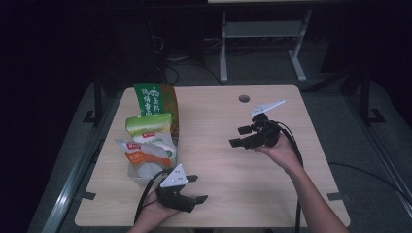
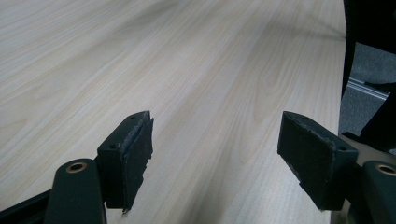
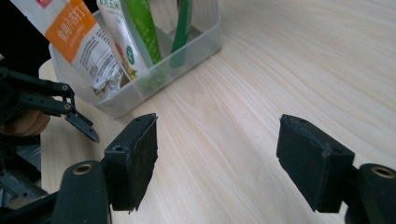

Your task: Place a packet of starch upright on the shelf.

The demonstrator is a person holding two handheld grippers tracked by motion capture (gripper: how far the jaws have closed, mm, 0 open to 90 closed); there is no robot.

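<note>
Three pouches: standing in your clear bin (image 1: 145, 180), left of centre on the tabletop (image 1: 233, 194); orange-labelled pouch (image 1: 141, 158) in front.
Left tongs (image 1: 197, 188): lower centre-left, just right of the bin, spread wide, holding nothing.
Right tongs (image 1: 241, 136): centre-right, well apart from the bin, pointing toward it, wide open, empty.

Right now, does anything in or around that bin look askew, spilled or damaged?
Nothing spilled or torn. The packets stand crowded in the clear bin, leaning at different angles, the orange-label one tilted most. Both tongs, left and right, are open and empty.
</note>
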